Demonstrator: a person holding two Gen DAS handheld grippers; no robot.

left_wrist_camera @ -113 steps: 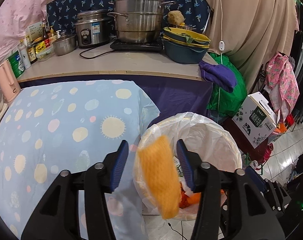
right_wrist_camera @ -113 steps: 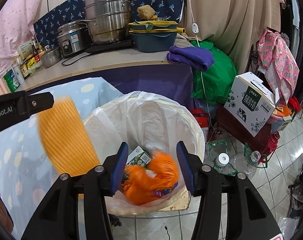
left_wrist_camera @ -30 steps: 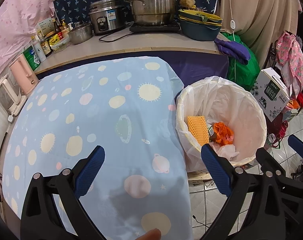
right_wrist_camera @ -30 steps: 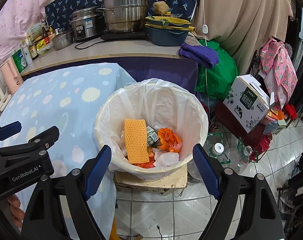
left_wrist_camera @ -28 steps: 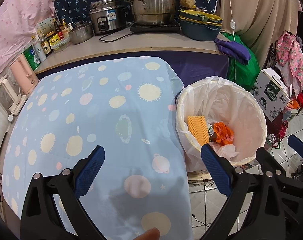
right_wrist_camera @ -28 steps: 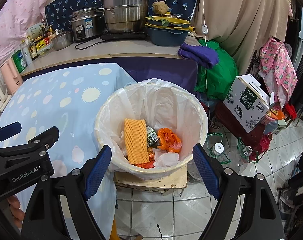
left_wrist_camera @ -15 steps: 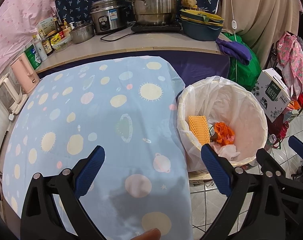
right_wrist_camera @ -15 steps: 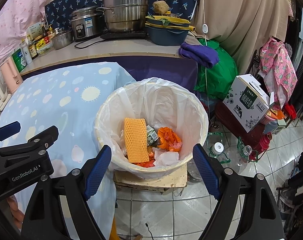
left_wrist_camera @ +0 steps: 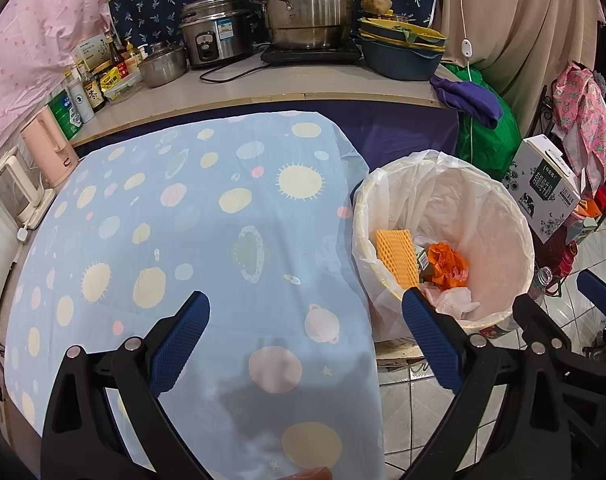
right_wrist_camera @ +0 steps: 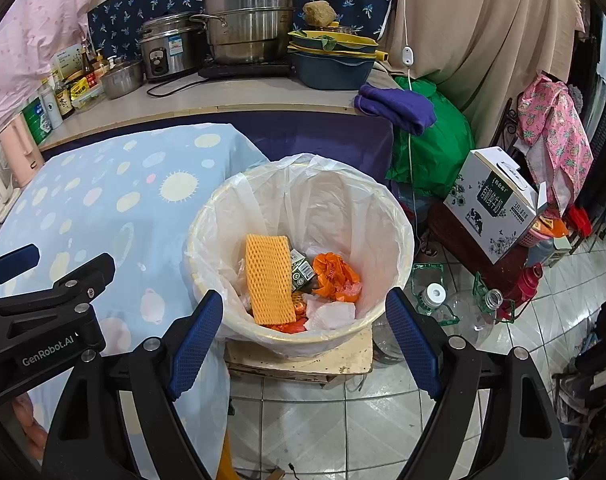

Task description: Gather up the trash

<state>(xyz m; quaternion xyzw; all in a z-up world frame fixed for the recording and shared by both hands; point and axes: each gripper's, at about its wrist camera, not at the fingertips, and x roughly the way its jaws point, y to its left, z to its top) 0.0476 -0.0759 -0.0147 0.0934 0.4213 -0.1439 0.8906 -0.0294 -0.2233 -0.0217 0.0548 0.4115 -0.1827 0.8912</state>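
A round bin lined with a white bag (right_wrist_camera: 399, 236) (left_wrist_camera: 523, 236) stands on the floor right of the table. Inside lie an orange foam net sleeve (right_wrist_camera: 269, 278) (left_wrist_camera: 397, 258), an orange plastic bag (right_wrist_camera: 337, 274) (left_wrist_camera: 447, 266), a small green carton (right_wrist_camera: 301, 270) and white tissue (right_wrist_camera: 329, 314). My left gripper (left_wrist_camera: 305, 320) is wide open and empty above the blue planet-print tablecloth (left_wrist_camera: 163, 220). My right gripper (right_wrist_camera: 303, 324) is wide open and empty above the near rim of the bin.
A counter behind holds steel pots (left_wrist_camera: 309, 12), a rice cooker (left_wrist_camera: 209, 32), stacked bowls (left_wrist_camera: 401, 52) and bottles (left_wrist_camera: 89, 88). A purple cloth (right_wrist_camera: 395, 108), a green bag (right_wrist_camera: 435, 152), a milk carton box (right_wrist_camera: 497, 200) and plastic bottles (right_wrist_camera: 435, 300) are right of the bin.
3.8 s ago the foam sleeve was falling from the left gripper into the bin; it lies in the bin now. Both grippers have opened wide and pulled back. Over the last second nothing moved.
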